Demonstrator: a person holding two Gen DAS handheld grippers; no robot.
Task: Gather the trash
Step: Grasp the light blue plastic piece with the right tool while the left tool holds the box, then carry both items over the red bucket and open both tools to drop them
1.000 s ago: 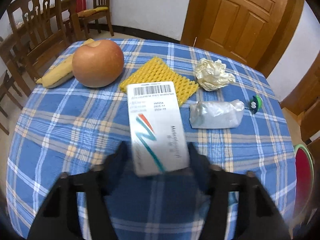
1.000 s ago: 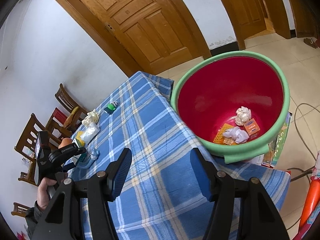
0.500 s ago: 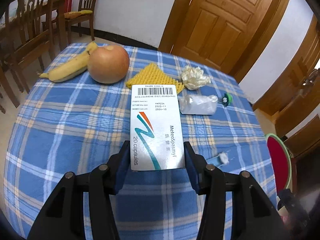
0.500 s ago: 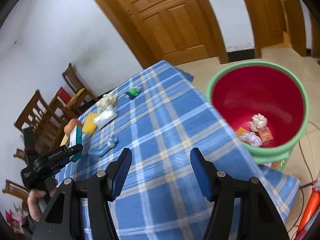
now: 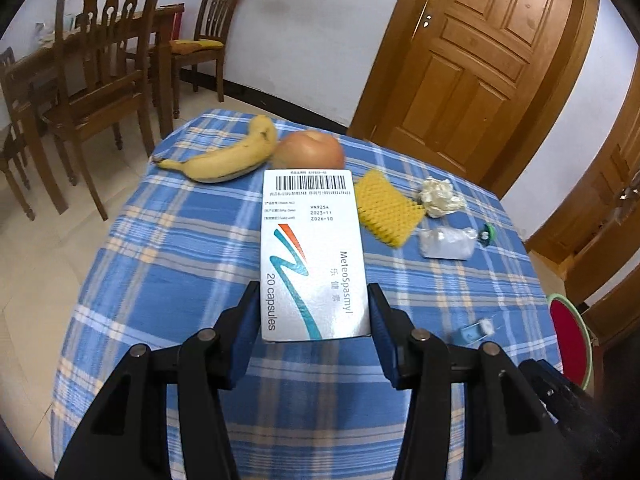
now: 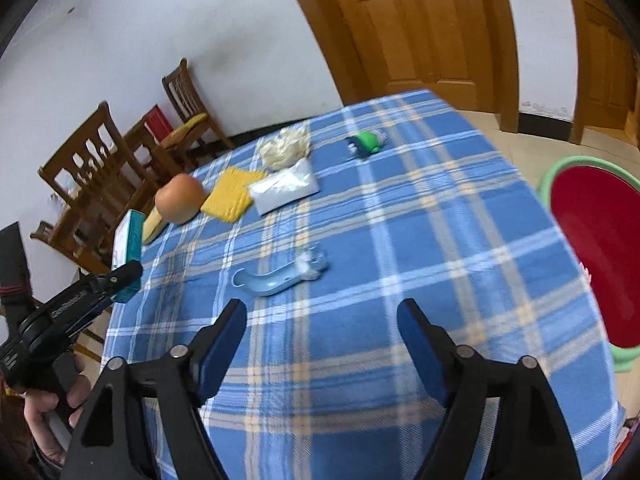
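My left gripper [image 5: 312, 312] is shut on a white medicine box [image 5: 312, 256] and holds it above the blue plaid table [image 5: 180, 264]. The box [image 6: 130, 240] and left gripper [image 6: 120, 280] also show in the right wrist view. My right gripper [image 6: 322, 320] is open and empty above the table, near a blue plastic scrap [image 6: 280, 274]. On the table lie a yellow foam net [image 5: 386, 210], a crumpled paper ball [image 5: 440, 196], a clear plastic bag [image 5: 446, 242] and a small green item [image 6: 368, 142]. The red bin with a green rim [image 6: 596, 248] stands at the right.
A banana [image 5: 224, 158] and an apple [image 5: 310, 152] lie at the table's far side. Wooden chairs [image 5: 96, 80] stand to the left. Wooden doors [image 5: 468, 60] are behind the table.
My left gripper has lifted and drawn back with the box. My right gripper has swung left from the bin toward the table, over the blue scrap.
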